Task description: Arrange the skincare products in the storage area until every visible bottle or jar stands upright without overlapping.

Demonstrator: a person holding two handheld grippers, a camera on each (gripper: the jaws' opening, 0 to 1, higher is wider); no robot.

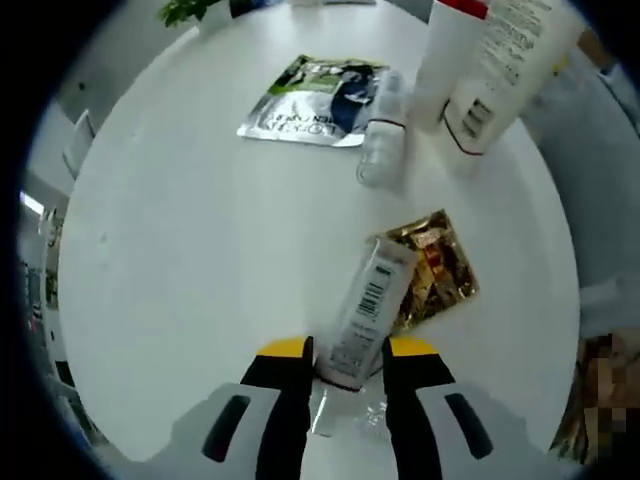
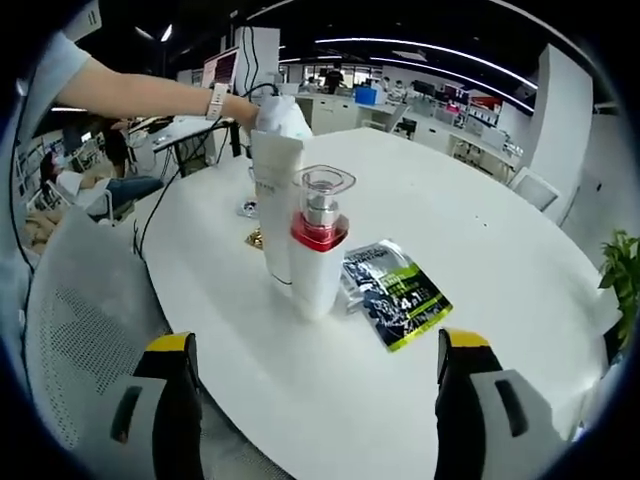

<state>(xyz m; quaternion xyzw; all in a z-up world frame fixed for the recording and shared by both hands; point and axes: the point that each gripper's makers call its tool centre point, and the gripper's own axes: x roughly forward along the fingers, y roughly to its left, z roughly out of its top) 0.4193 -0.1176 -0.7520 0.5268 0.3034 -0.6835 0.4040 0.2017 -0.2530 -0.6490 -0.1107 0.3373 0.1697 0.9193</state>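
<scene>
My left gripper (image 1: 347, 352) is shut on a white barcoded bottle (image 1: 368, 300) near its clear cap; the bottle's far end points over a gold sachet (image 1: 437, 262). Further off, a small clear bottle (image 1: 383, 130) lies on its side by a green and silver sachet (image 1: 315, 100). A white pump bottle with a red collar (image 1: 448, 60) and a tall white tube (image 1: 512, 70) stand upright together. My right gripper (image 2: 320, 342) hangs wide open and holds nothing, short of the red-collared bottle (image 2: 320, 245), the tube (image 2: 274, 200) and the green sachet (image 2: 396, 292).
Everything rests on a round white table (image 2: 480, 230). A person's arm with a wristwatch (image 2: 215, 100) reaches in from the left to just behind the tube's top. A mesh chair back (image 2: 90, 320) stands at the table's near left. Office desks lie beyond.
</scene>
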